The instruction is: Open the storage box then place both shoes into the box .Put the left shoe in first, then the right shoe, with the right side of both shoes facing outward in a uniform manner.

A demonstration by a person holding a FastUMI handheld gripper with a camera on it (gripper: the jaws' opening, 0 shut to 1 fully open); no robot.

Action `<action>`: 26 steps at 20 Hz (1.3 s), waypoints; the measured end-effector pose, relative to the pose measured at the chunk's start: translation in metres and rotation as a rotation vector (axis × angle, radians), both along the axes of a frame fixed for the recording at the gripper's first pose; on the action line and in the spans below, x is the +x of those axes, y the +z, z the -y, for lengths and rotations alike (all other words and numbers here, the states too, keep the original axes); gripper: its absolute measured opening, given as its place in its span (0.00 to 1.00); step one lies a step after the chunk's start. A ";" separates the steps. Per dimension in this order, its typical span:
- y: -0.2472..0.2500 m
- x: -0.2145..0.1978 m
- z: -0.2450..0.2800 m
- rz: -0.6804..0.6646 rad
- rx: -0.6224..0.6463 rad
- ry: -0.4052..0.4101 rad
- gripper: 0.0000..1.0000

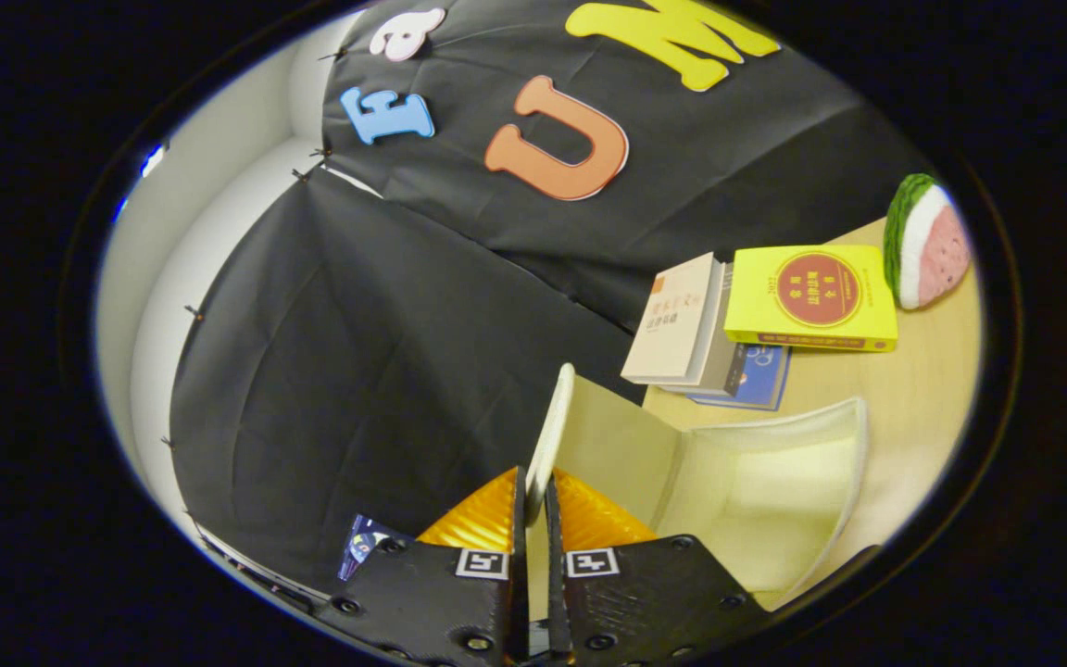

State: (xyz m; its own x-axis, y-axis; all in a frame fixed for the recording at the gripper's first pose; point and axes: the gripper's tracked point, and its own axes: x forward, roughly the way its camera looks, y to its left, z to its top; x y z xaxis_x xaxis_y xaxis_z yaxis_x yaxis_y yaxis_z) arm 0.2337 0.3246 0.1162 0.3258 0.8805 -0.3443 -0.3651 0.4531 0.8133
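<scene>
Pinching: your gripper (pixel 533 496) is closed down on the storage box lid (pixel 547 435), both fingers pressing its thin edge.
Box: storage box (pixel 774 491) stands open on the worktop (pixel 922 389), just beyond your fingers.
Behind it: stacked books (pixel 756 320), a watermelon slice toy (pixel 924 243) beside them.

- box lid (pixel 547 435) pinched tight between the gripper (pixel 533 505) fingers, smooth matt plastic
- table (pixel 922 389) pale wood look
- books (pixel 811 296) glossy paper covers
- watermelon toy (pixel 927 243) looks knitted
</scene>
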 end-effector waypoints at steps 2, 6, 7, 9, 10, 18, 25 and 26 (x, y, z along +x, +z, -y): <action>0.000 0.003 -0.026 0.032 -0.031 -0.006 0.17; 0.019 -0.012 -0.072 0.144 -0.014 0.037 0.55; 0.020 -0.015 -0.076 0.175 -0.032 0.042 0.70; 0.016 -0.018 -0.073 0.221 -0.081 0.038 0.85; 0.016 -0.022 -0.070 0.234 -0.094 0.039 0.88; -0.018 -0.011 0.033 0.264 -0.242 -0.031 0.95; -0.077 0.006 0.160 0.212 -0.381 -0.133 0.96; -0.086 0.008 0.177 0.206 -0.408 -0.144 0.96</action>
State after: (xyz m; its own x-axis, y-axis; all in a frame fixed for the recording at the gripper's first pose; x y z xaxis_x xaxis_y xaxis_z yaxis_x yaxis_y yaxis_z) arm 0.2420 0.1476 0.0299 0.5322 0.6277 -0.5681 -0.4100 0.7782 0.4757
